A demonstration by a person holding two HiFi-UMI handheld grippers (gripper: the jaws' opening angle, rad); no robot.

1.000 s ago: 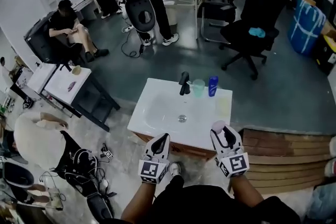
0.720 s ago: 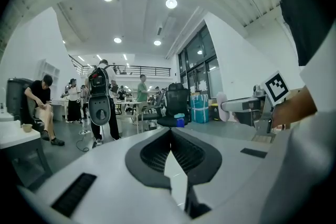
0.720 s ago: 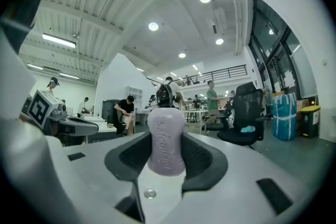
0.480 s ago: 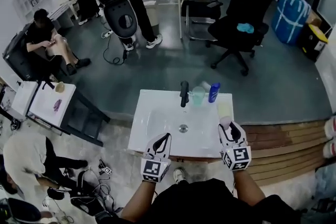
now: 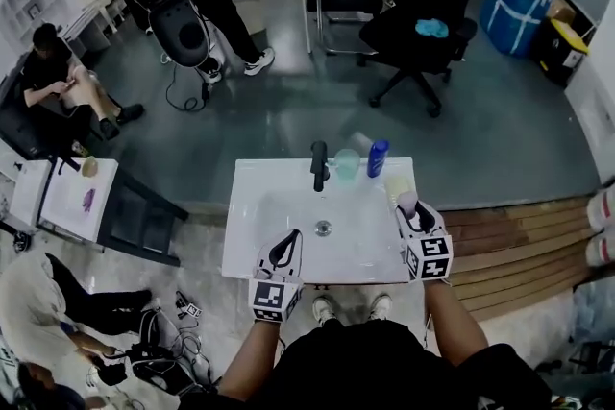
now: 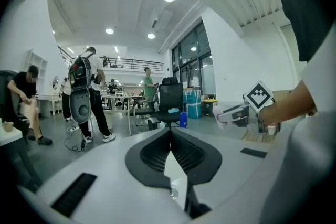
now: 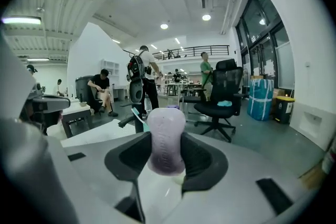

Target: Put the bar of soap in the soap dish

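A pale purple bar of soap (image 5: pixel 406 200) is clamped between the jaws of my right gripper (image 5: pixel 411 209), at the right side of the white sink (image 5: pixel 252 245). It hangs at the near edge of the pale yellow soap dish (image 5: pixel 398 182). In the right gripper view the soap (image 7: pixel 166 139) stands upright between the black pads. My left gripper (image 5: pixel 283 247) is shut on nothing over the sink's front left edge; its jaws meet in the left gripper view (image 6: pixel 170 136).
A black faucet (image 5: pixel 318 165), a green cup (image 5: pixel 346 164) and a blue bottle (image 5: pixel 377 157) stand along the back of the sink. A wooden platform (image 5: pixel 509 240) lies to the right. People, a black office chair (image 5: pixel 423 24) and tables fill the room behind.
My right gripper has carried the soap forward along the sink's right side to the dish's near edge. The left gripper has stayed by the front edge. The head view has shifted.
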